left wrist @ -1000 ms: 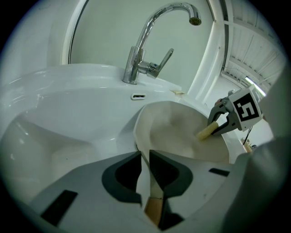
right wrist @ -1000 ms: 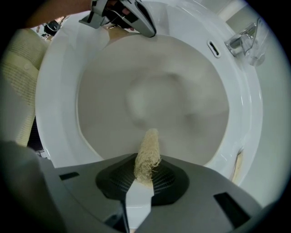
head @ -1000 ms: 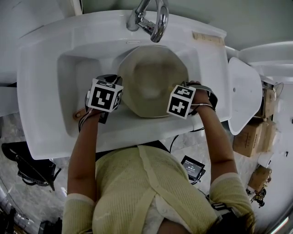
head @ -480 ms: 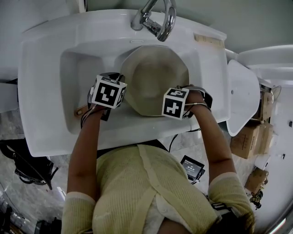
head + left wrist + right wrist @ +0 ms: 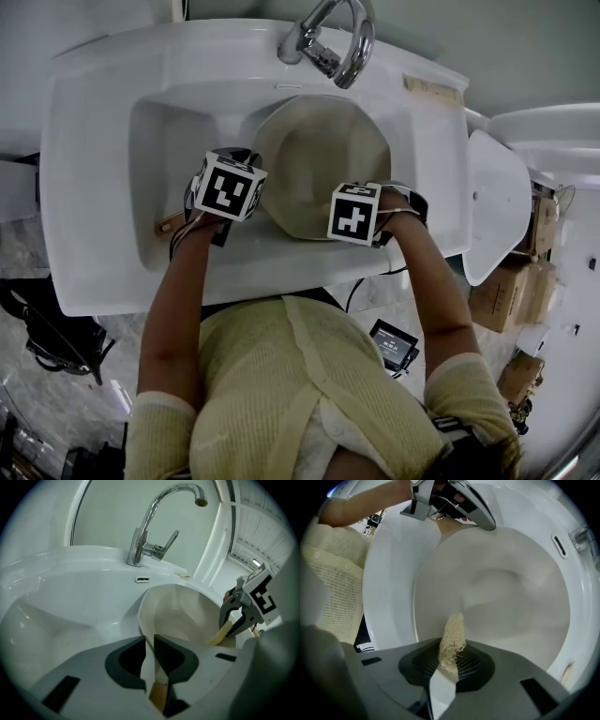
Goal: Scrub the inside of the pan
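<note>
A cream pan [image 5: 319, 155] lies in the white sink [image 5: 94, 187], under the tap [image 5: 333, 42]. My left gripper [image 5: 242, 187] is at the pan's left near side, shut on the pan's handle [image 5: 151, 656]. The handle's brown wooden end [image 5: 169, 225] pokes out behind the gripper. My right gripper [image 5: 367, 202] is at the pan's near right rim, shut on a straw-coloured loofah scrubber [image 5: 452, 639]. The scrubber's tip reaches over the pan's pale inner wall [image 5: 511, 592]. In the left gripper view the right gripper [image 5: 236, 618] and its loofah [image 5: 220, 634] show over the pan [image 5: 183, 616].
A chrome lever tap [image 5: 150, 531] stands on the sink's back edge. A small flat item [image 5: 433, 89] lies on the back right rim. A white toilet [image 5: 497, 187] stands right of the sink. Cardboard boxes [image 5: 511, 281] and a small screen [image 5: 394, 342] are on the floor.
My right gripper has slid a little left along the pan's near side with the loofah. The left gripper keeps its hold on the handle. The head view has shifted slightly.
</note>
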Tool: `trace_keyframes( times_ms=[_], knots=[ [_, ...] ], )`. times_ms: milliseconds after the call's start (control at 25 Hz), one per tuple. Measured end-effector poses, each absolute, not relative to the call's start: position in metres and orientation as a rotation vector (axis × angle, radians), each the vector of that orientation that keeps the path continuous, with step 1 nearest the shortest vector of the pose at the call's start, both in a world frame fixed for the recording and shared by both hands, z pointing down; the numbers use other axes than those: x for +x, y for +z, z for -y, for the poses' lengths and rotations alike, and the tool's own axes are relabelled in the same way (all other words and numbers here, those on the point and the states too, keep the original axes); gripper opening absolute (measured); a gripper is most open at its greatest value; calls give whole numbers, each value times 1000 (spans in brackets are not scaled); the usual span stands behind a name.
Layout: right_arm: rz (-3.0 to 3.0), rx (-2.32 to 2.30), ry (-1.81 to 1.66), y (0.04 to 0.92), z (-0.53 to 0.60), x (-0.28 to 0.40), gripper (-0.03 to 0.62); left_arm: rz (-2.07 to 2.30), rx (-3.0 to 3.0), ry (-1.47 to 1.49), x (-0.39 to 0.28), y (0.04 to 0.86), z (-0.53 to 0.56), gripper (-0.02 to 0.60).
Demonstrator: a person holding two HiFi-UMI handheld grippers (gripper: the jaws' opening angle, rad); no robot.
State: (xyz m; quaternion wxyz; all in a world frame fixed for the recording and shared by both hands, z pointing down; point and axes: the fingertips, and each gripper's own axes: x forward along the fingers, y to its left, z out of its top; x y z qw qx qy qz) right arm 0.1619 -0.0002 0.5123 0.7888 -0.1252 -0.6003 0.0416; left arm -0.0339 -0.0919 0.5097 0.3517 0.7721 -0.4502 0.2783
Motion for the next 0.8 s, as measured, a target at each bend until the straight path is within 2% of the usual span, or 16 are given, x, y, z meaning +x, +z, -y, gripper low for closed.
trace_keyframes(
  times_ms=[800],
  knots=[
    [1493,-351,192,518,-20,92,87,1180,2001,725,-35,510,92,101]
  ],
)
